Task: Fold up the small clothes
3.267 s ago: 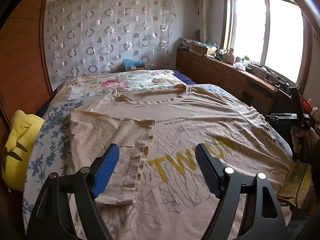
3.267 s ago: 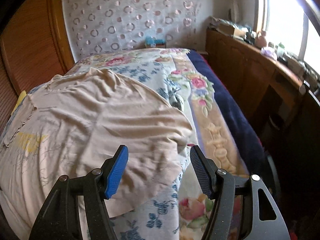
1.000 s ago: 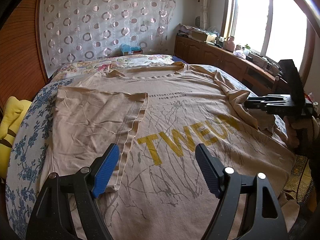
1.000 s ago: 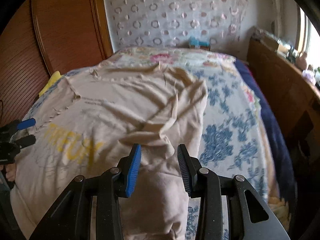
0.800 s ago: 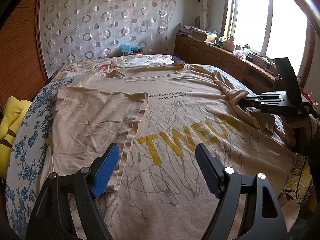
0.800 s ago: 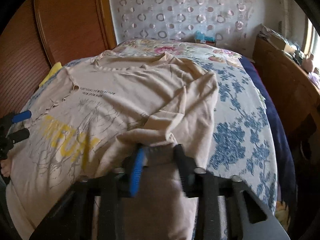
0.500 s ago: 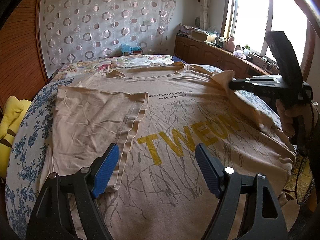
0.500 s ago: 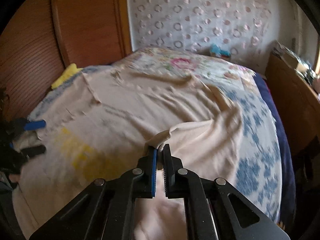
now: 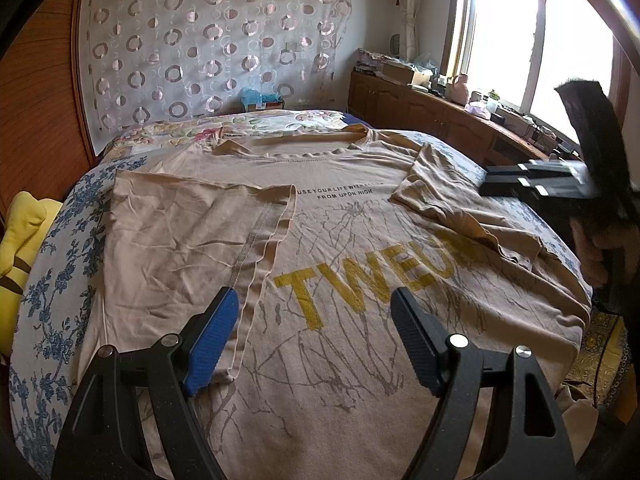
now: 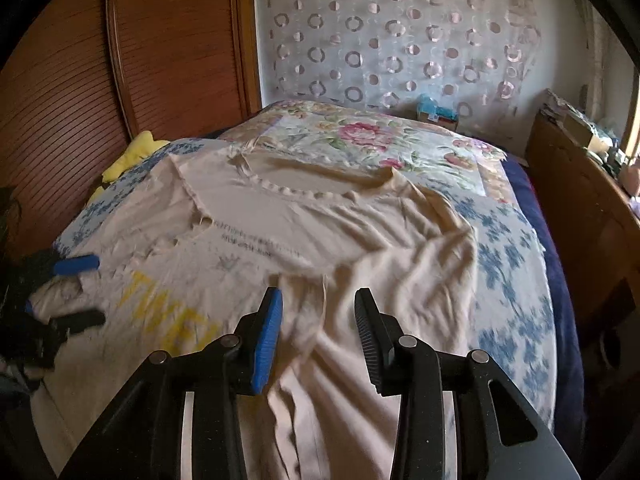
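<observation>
A beige T-shirt [image 9: 340,248] with yellow letters lies spread face up on the bed. Its left sleeve [image 9: 192,240] is folded flat onto the body. Its right sleeve [image 9: 452,204] lies folded inward over the chest, rumpled. My left gripper [image 9: 314,334] is open and empty, hovering over the shirt's lower part. My right gripper [image 10: 318,320] is open and empty just above the rumpled right sleeve [image 10: 400,264]. It also shows from the side at the right of the left wrist view [image 9: 540,180]. The shirt [image 10: 260,216] fills the right wrist view.
The bed [image 9: 52,280] has a blue floral cover. A yellow plush [image 9: 20,232] lies at its left edge by the wooden wardrobe [image 10: 140,60]. A wooden cabinet [image 9: 432,116] with clutter runs under the window at the right. A patterned curtain [image 9: 208,48] hangs behind.
My right gripper, shut on the right sleeve and carrying it inward over the chest, has opened and let it drop onto the shirt. The left gripper has stayed still.
</observation>
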The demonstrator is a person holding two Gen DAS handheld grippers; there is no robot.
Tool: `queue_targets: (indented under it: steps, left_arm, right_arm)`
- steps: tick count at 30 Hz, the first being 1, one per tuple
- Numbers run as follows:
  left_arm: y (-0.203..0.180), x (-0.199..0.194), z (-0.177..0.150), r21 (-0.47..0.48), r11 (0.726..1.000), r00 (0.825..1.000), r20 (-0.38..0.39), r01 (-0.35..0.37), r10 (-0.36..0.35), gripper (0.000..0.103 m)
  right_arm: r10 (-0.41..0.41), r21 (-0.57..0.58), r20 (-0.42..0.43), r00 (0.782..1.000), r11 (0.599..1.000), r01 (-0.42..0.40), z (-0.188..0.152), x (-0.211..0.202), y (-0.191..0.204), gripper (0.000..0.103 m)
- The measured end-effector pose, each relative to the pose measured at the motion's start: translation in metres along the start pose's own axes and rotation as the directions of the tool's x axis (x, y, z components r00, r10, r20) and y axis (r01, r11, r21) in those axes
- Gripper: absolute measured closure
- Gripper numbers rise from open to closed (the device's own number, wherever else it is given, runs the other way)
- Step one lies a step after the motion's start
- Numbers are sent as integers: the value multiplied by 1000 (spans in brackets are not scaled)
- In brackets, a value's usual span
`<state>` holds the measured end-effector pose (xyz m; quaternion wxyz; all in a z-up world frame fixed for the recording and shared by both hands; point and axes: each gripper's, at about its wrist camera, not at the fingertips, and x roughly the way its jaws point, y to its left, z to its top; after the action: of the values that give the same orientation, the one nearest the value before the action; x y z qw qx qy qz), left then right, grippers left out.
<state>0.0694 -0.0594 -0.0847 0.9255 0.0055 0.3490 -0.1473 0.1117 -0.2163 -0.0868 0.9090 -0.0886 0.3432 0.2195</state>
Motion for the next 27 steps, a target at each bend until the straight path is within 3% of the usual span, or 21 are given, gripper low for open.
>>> queue_targets:
  steps: [6,13,20,27]
  left_arm:
    - [0,0,0,-1,1000,1000,0,1,-1,24]
    - [0,0,0,-1,1000,1000,1,0,0,24]
    - [0,-2,0,-1,1000,1000,7,3,-3,24]
    - [14,-16,8,-9,999,997,59,-50,50,24]
  right_arm:
    - [9,-26,-57,998,1000,-10,-38,-17,10,65]
    - [42,15,-101,994,999,-40,-60,-15,16,67]
    - [80,24,-91,993,997,-78,-59,-15,24,67]
    - [47,30,-36,998,999,-46,-33,-6,12,67]
